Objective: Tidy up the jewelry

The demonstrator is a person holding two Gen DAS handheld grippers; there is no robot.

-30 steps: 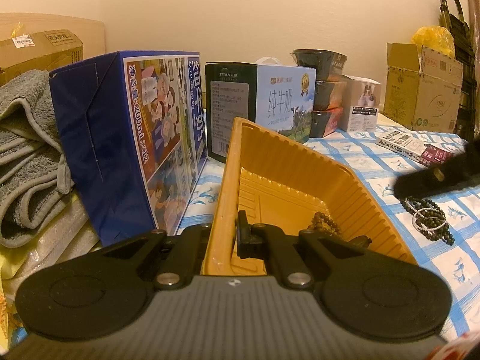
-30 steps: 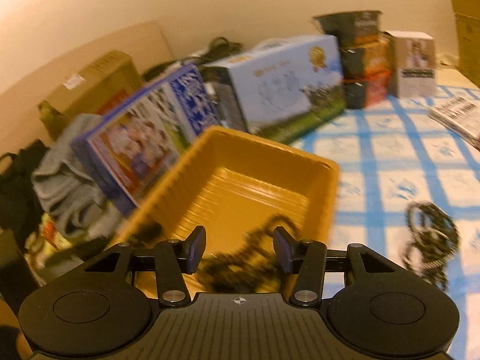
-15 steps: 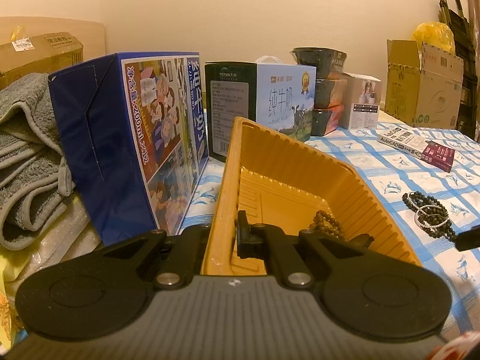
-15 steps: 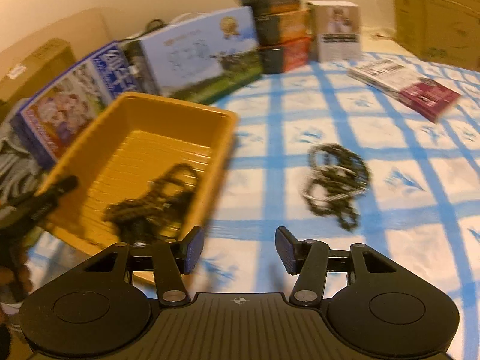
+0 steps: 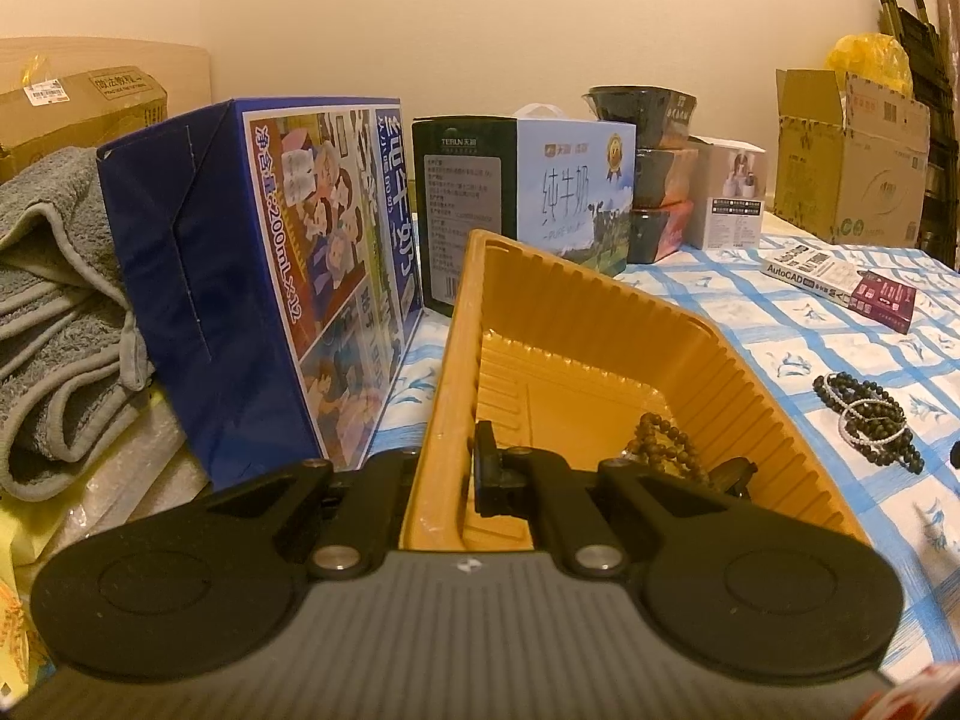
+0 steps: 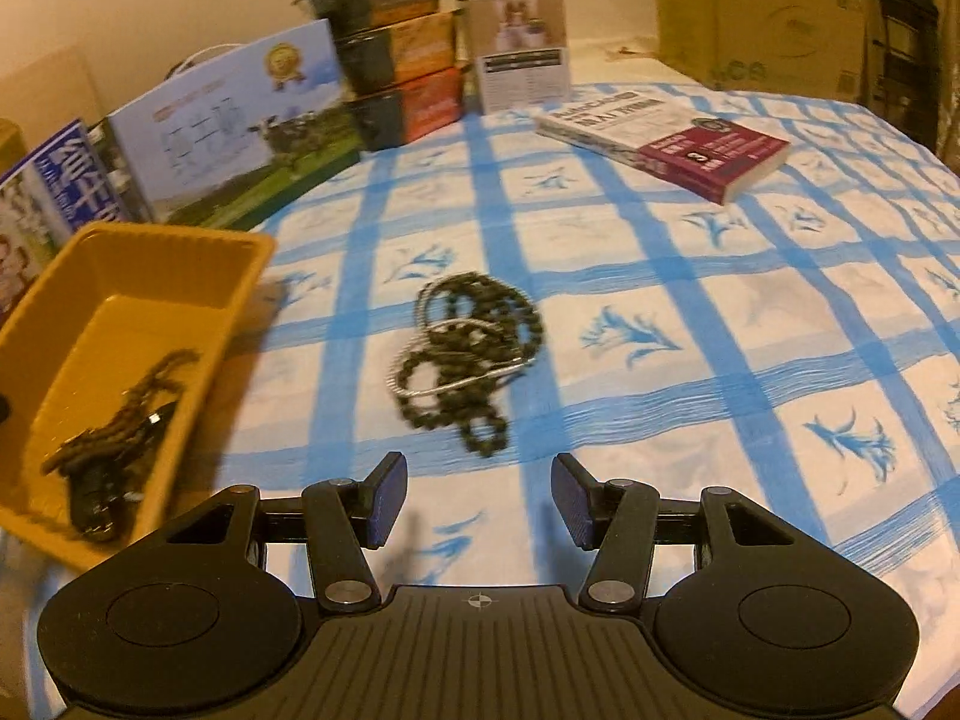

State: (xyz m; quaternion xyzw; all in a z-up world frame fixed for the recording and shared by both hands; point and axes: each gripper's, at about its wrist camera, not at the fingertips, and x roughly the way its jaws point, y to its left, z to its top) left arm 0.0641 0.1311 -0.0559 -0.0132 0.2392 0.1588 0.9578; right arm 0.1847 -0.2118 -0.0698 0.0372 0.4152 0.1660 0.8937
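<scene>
Bracelets (image 6: 467,354) | ahead of spread right tool (image 6: 477,501) | seemingly apart

Matt, ribbed yellow plastic on the tray (image 5: 606,324) at frame centre in the left wrist view, walls finely fluted. Dull dark beads on the bracelet (image 5: 666,441) inside it. Grey terry cloth, rough and looped, on the folded towel (image 5: 54,312) at left. Glossy printed card on the blue carton (image 5: 288,276) and the milk box (image 5: 570,198) behind. Plain brown corrugated card on the cardboard box (image 5: 852,174) at upper right. In the right wrist view, smooth printed cloth with blue checks on the tablecloth (image 6: 690,276); dark rounded beads with 1 thin silvery metal-looking loop in the bead pile (image 6: 468,354) at centre; glossy paper cover on the book (image 6: 666,141) at upper right.
</scene>
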